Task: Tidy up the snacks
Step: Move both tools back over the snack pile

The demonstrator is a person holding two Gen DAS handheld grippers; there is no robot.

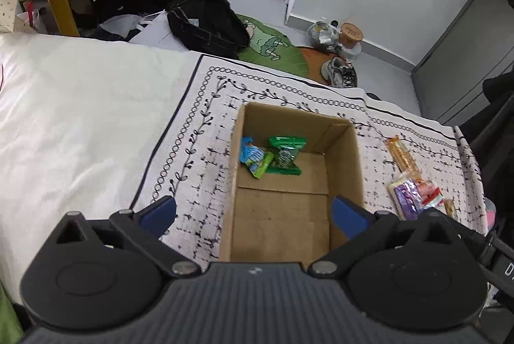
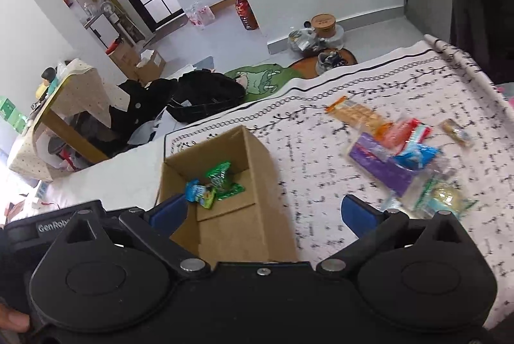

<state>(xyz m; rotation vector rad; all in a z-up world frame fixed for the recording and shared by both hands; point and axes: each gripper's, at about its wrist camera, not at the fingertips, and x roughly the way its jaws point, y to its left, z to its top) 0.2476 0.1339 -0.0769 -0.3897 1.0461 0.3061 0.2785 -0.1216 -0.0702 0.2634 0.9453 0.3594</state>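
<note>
Fingers of the left gripper (image 1: 253, 212) stand wide apart with nothing between them, above the near end of the open cardboard box (image 1: 345, 151); those of the right gripper (image 2: 268, 212) are likewise spread and empty, straddling the box's near right wall. Inside the box lie a green packet (image 1: 284, 154) and a blue-and-green packet (image 1: 255, 157), against its far left corner. The remaining snacks (image 2: 401, 160) sit in a loose pile on the patterned cloth (image 2: 305, 131), to the right of the box and well apart from it. Both grippers point steeply downward. For the next pick, the right gripper is better placed: it should cross to the pile, single out one outlying packet, and close across its narrow side, avoiding the overlapped wrappers.
</note>
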